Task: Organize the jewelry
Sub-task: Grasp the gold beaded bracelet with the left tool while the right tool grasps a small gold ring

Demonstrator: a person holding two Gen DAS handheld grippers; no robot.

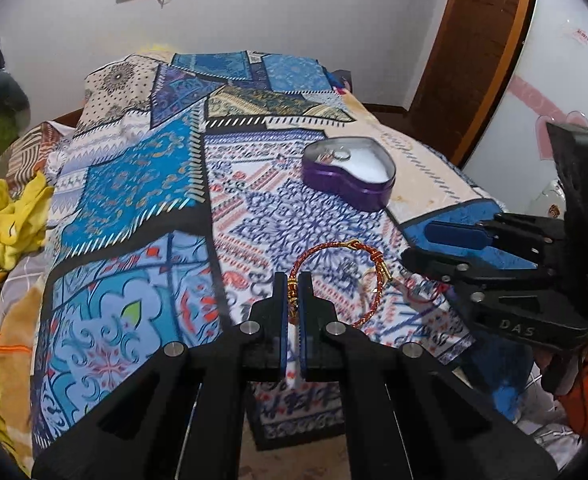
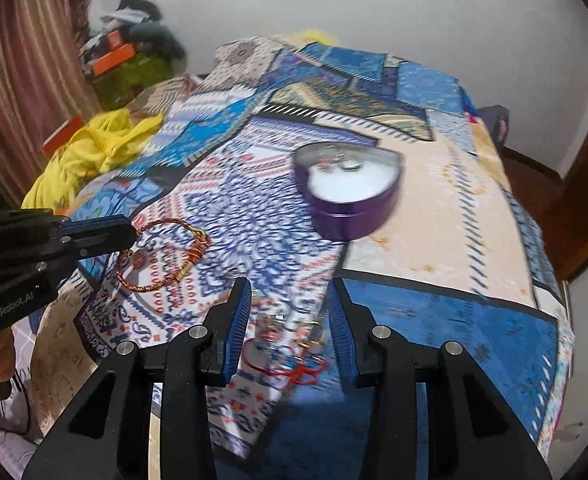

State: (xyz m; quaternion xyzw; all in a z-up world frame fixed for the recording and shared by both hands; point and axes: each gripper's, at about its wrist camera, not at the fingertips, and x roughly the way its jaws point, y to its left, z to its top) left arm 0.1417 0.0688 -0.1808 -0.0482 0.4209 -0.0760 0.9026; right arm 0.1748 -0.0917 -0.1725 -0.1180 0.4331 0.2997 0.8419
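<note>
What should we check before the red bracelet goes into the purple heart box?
1. Left gripper shut on the red bracelet: ok.
2. Bracelet lifted off the blanket: cannot tell.
3. Purple heart box open, no lid on it: ok.
4. Room in the box beside the ring: ok.
5. Right gripper open and holding nothing: ok.
6. Red string jewelry under the right gripper, not packed yet: not ok.

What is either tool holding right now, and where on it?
The left tool pinches the red bracelet on its cord, opposite the gold clasp. The right tool is open, holding nothing.
</note>
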